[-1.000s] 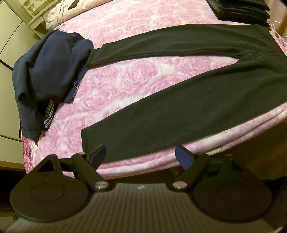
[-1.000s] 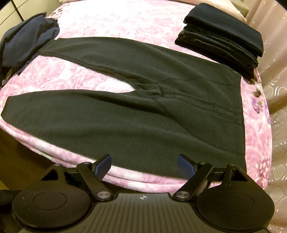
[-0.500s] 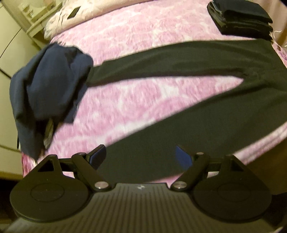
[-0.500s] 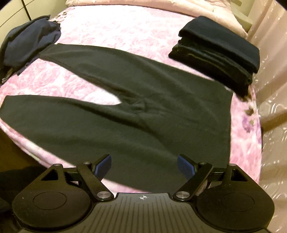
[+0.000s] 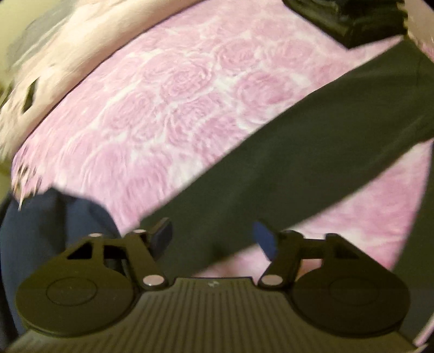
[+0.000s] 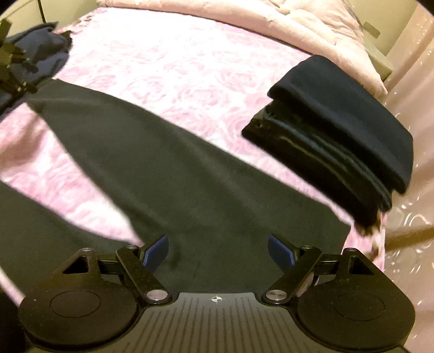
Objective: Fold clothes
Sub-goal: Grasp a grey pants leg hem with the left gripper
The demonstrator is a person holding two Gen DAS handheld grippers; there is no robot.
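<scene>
We note open pink bedspread (image 6: pixel 168 57) beyond the spread trousers (image 6: pixel 173 173), toward the far edge. Folded stack (image 6: pixel 339 135) blocks the far right corner; crumpled navy garment (image 6: pixel 40 54) blocks the left edge. Pink wedge between the legs is free.

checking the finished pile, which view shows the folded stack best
The right wrist view: the folded stack sits whole and fairly sharp on the pink bedspread, its layered edges visible. The left wrist view catches only a blurred corner at its top edge.

Right gripper (image 6: pixel 218 251) jaws wide, nothing between, above dark trousers (image 6: pixel 168 173) flat on pink bed (image 6: pixel 173 62); folded stack (image 6: pixel 336 141) far right.
</scene>
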